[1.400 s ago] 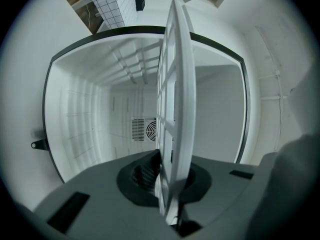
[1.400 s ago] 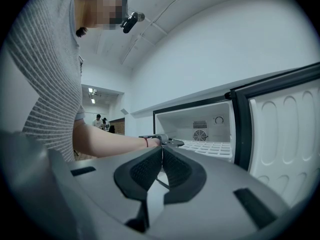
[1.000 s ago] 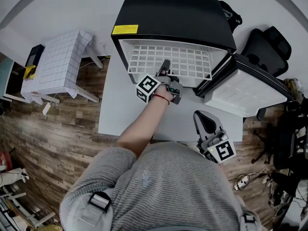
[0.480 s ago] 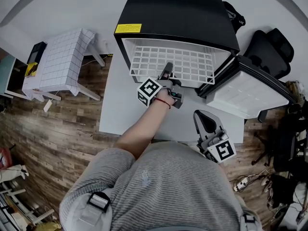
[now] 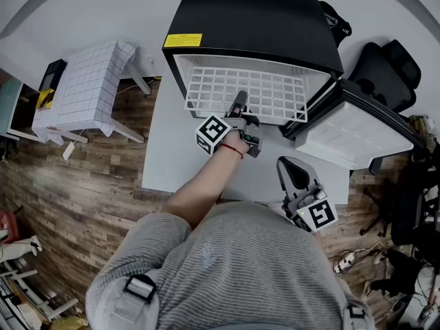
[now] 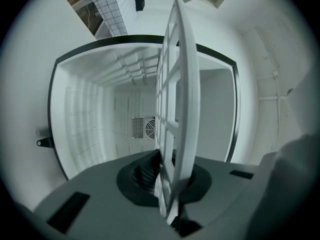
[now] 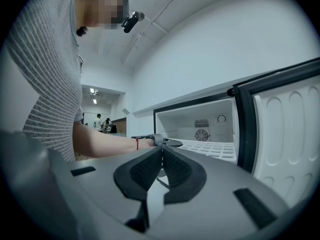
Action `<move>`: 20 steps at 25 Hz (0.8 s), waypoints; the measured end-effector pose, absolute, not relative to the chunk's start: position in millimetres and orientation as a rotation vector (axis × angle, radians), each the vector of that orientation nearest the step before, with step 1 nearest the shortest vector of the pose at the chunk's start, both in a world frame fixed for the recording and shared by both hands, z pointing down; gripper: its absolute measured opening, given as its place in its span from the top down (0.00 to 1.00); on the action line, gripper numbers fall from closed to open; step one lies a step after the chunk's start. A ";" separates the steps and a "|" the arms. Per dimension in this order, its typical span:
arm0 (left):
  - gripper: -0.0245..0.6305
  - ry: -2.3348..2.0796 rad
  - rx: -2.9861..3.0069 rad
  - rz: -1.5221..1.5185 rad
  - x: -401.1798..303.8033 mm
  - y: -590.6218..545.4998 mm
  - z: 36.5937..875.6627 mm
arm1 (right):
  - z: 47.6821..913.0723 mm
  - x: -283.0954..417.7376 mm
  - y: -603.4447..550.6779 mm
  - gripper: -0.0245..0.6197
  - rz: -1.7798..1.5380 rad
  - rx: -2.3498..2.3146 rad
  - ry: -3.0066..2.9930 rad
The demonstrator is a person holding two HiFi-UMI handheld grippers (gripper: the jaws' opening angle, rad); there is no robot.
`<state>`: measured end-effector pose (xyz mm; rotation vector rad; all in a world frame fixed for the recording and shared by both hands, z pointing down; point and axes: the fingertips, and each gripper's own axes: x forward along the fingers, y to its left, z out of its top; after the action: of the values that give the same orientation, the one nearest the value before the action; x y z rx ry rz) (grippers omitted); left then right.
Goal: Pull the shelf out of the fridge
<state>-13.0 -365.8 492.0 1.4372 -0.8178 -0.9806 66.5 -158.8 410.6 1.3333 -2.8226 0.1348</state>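
1. Currently the left gripper (image 5: 239,103) is clamped on the shelf (image 5: 213,88). Its pads pinch the shelf's front edge, seen edge-on btw the jaws in the left gripper view (image 6: 167,181).
2. Shelf is a white grid, roughly level. It sits partly out of the fridge (image 5: 251,19), w/ the front part overhanging the table (image 5: 172,157) and the rest running fwd from the jaws into the cavity.
3. Dead ahead of the left gripper is the white fridge interior, w/ ribbed side walls and a fan vent (image 6: 145,128) on the back wall.
4. Fridge door (image 5: 350,133) is swung wide open, off to the right of the left gripper.
5. Right gripper (image 5: 290,167) has jaws together and nothing btw them (image 7: 161,150). It's close to the person's torso, at the table's near edge, well apart from the shelf.
6. From the right gripper, the door (image 7: 285,129) is just to the right. The shelf (image 7: 210,148) and the left gripper (image 7: 167,142) are ahead, slightly left.
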 end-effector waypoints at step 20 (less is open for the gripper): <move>0.92 -0.803 1.453 -1.001 -12.4 -354.7 494.9 | 414.9 68.0 -163.1 0.94 0.142 1.317 -2.824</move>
<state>-12.4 -354.7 494.9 1.4525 -0.8026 -1.0013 68.0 -163.1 414.9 1.3173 -2.8237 0.1419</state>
